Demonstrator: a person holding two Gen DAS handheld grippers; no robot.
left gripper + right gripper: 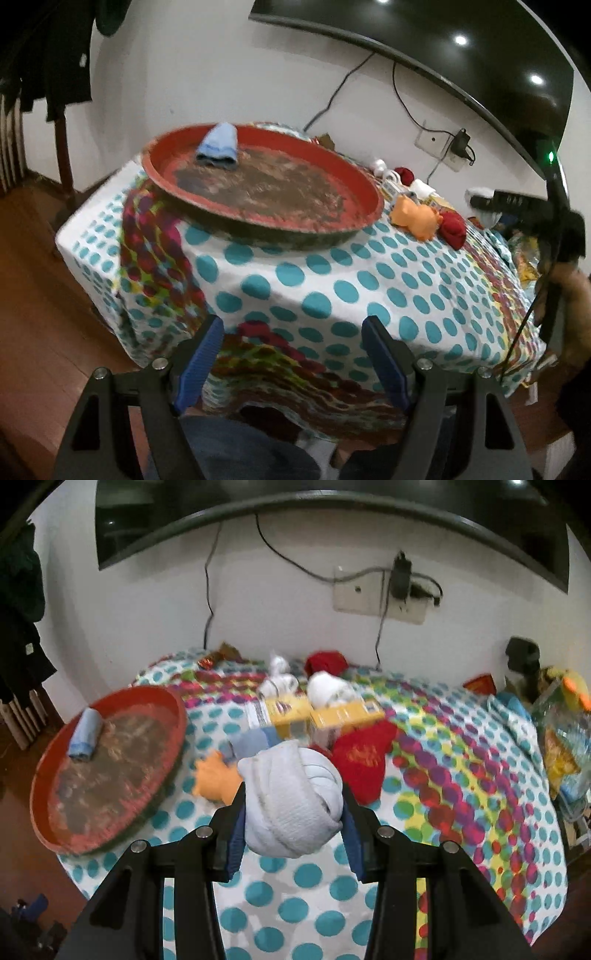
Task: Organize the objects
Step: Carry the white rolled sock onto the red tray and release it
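Tray: a round red plastic tray with a scuffed brown floor [110, 768] sits at the bench's left end, partly over the edge.
In the tray: one rolled pale blue sock [85, 738] lies near the far rim; nothing else is inside, so sorting looks barely begun.
Left claw [293, 354]: fingers apart and empty, hovering off the near edge of the bench covered in a white cloth with teal dots [332, 280].
Orange item: a soft orange cloth bundle [214, 779] lies on the bench just right of the tray.
Right claw [293, 812]: clamped on a rolled light grey sock bundle [291, 797], held above the bench's near middle, clear of the cloth.
Behind it: two yellow cardboard boxes [321, 716], white rolled socks [328, 688] and a red knitted bundle [327, 661] crowd the far edge.
Red cloth [362, 764]: lies mid-bench, right of the held bundle.
Left to do: judging by the tray's single sock, the grey bundle probably goes there next, then the rest; most items remain loose.
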